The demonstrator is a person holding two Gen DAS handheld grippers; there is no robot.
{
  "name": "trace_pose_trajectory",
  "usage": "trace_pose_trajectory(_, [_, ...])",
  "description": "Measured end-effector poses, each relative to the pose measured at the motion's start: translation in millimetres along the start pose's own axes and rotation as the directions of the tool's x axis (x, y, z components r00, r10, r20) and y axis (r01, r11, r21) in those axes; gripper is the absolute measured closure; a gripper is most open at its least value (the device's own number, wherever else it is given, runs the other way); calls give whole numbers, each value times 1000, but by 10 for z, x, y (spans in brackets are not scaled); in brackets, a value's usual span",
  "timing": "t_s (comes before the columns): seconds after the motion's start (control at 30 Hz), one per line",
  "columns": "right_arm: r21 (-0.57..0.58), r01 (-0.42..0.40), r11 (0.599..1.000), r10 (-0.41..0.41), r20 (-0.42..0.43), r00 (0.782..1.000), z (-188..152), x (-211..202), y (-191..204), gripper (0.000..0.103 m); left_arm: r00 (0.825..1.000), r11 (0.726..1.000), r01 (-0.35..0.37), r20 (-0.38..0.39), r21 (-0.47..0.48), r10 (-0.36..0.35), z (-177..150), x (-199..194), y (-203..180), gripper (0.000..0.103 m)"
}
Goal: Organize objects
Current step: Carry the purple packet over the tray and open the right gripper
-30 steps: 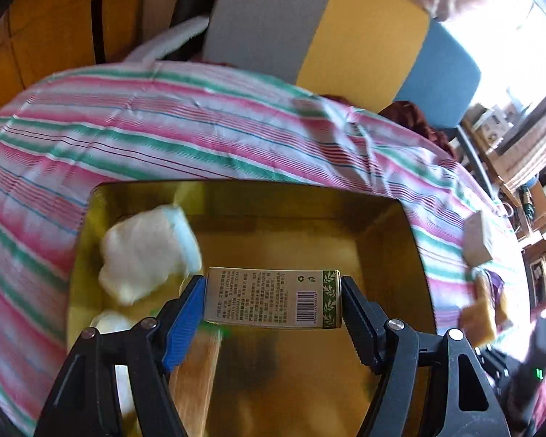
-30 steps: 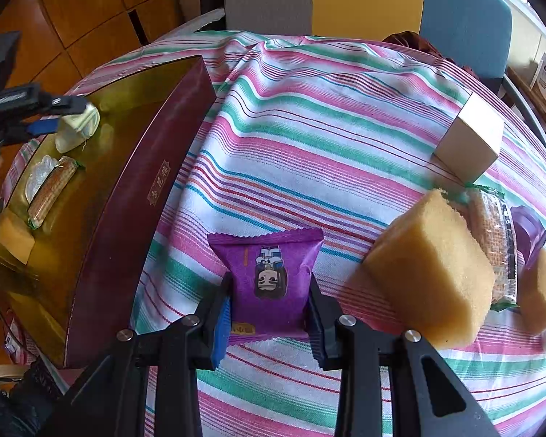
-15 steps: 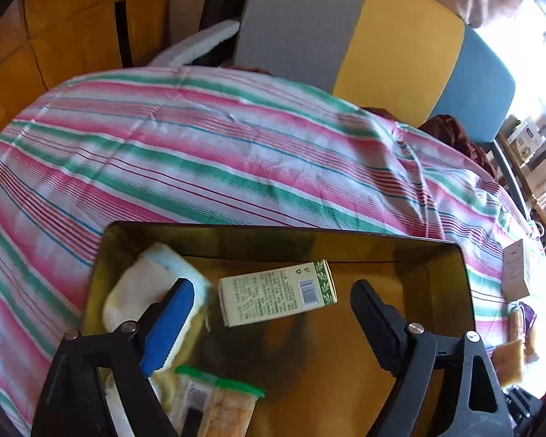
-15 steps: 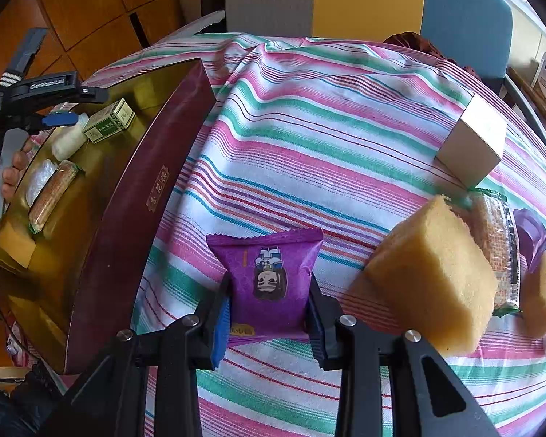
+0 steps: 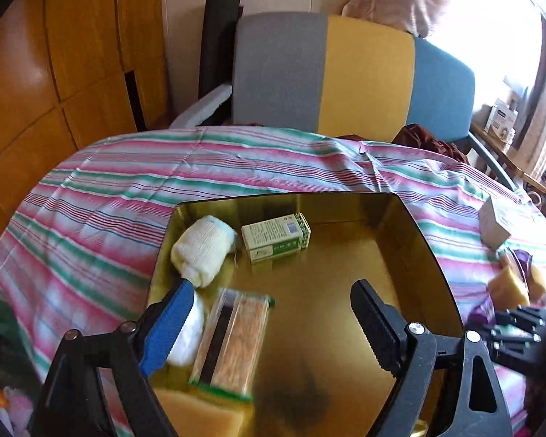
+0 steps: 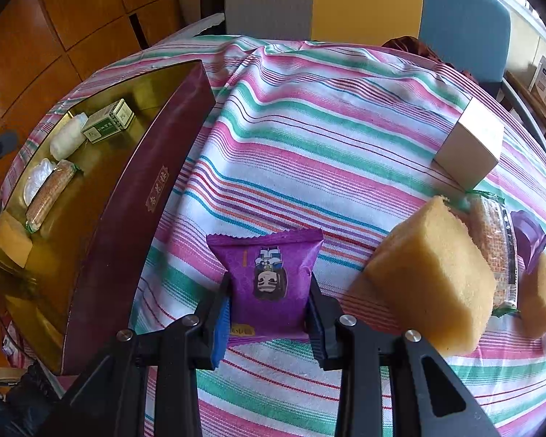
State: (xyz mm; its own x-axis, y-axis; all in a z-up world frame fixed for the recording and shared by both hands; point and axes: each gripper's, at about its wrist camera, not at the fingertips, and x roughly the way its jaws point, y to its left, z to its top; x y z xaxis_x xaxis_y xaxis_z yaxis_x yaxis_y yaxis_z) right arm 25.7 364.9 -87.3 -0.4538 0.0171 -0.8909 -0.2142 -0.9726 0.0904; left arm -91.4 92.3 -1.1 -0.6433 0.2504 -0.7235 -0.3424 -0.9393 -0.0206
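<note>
1. The box (image 5: 411, 240) already held the green carton (image 5: 276, 236), a white roll (image 5: 204, 251), a wrapped bar (image 5: 233, 342) and a sponge.
2. The left gripper (image 5: 269, 327) stood apart and empty above the box floor.
3. The right gripper (image 6: 269, 313) was clamped on the purple packet (image 6: 269, 276), which lay on the tablecloth (image 6: 309, 127) beside the box's long side.
4. The packet's long axis ran away from the gripper.
5. A sponge block (image 6: 429, 276), a cream carton (image 6: 469, 145) and other snacks remained near the cloth's right edge.

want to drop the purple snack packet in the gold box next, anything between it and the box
Nothing lies on the striped cloth between the purple packet, clamped in the right gripper, and the box. Only the box's maroon side wall rises there, so the packet must go over it.
</note>
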Motion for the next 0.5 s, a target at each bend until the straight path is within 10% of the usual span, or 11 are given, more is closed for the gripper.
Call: trace_pose_trajectory(0.5, [32,18,999,-19,17,1000,-13,-4,1,68,996,1000,-17,85,8,17,-354,-571,109,10])
